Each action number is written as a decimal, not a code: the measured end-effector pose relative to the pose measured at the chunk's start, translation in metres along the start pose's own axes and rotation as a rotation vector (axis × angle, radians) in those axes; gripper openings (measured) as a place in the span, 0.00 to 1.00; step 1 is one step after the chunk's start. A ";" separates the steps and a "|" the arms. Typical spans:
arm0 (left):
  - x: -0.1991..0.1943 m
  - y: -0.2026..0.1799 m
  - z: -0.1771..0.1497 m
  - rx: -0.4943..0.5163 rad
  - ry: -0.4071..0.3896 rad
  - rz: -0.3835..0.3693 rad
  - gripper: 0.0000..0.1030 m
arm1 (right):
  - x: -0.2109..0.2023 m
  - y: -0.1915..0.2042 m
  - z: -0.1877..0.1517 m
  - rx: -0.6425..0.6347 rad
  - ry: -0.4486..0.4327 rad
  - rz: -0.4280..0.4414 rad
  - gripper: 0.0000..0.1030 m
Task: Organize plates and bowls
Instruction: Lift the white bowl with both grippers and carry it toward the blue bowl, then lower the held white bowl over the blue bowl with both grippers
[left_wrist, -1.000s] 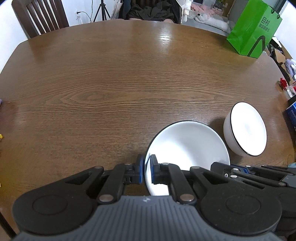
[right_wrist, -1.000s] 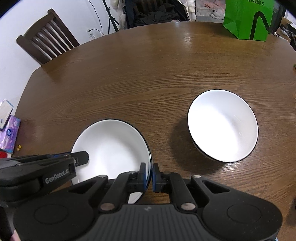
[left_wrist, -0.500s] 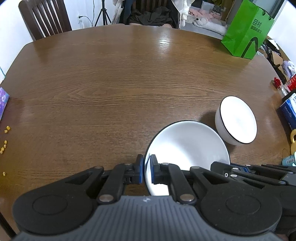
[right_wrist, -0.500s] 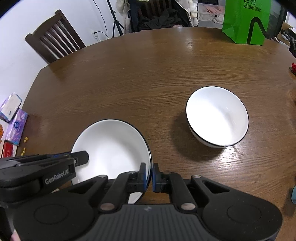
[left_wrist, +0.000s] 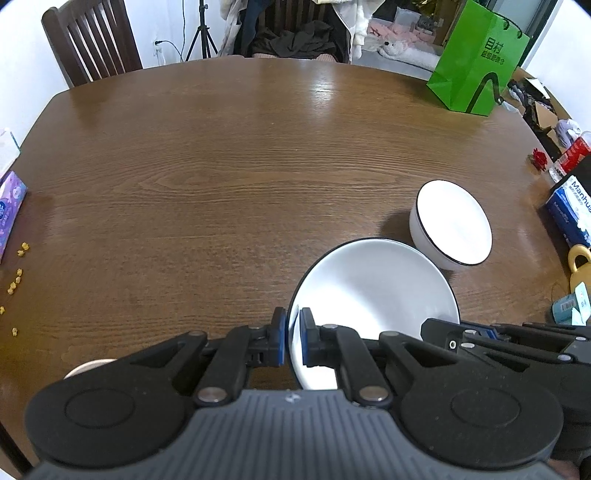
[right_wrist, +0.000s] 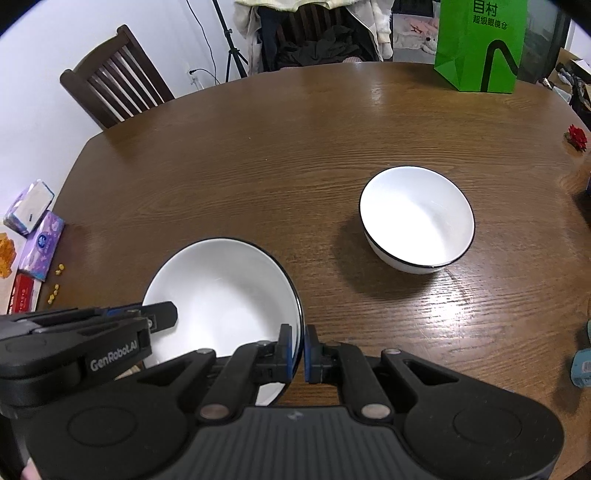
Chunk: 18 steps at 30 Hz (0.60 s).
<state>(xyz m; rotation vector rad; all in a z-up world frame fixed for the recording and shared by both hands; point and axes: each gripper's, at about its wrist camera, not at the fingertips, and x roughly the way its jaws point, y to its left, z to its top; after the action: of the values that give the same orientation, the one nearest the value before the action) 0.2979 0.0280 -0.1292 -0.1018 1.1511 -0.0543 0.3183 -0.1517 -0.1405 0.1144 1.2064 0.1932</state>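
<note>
A shallow white plate with a black rim is held above the brown table by both grippers. My left gripper is shut on its left rim. My right gripper is shut on its right rim; it also shows in the left wrist view. A deeper white bowl with a black rim stands on the table to the right of the plate, apart from it.
A green paper bag stands at the table's far right. Tissue packs and small yellow crumbs lie at the left edge. A blue box and small items sit at the right edge. A wooden chair stands far left.
Both grippers have risen with the plate held between them, so the table and the bowl look farther away. The grip on the plate is unchanged.
</note>
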 end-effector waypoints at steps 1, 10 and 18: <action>-0.002 -0.001 -0.002 0.000 -0.002 0.000 0.08 | -0.002 0.000 -0.002 0.000 -0.002 0.000 0.05; -0.019 -0.008 -0.016 0.005 -0.020 0.002 0.08 | -0.020 -0.004 -0.016 -0.002 -0.018 0.004 0.05; -0.032 -0.013 -0.028 0.009 -0.036 -0.002 0.08 | -0.034 -0.008 -0.028 -0.003 -0.031 0.004 0.05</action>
<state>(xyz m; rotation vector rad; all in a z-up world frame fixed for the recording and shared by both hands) 0.2589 0.0169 -0.1099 -0.0957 1.1150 -0.0594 0.2809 -0.1670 -0.1207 0.1165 1.1752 0.1959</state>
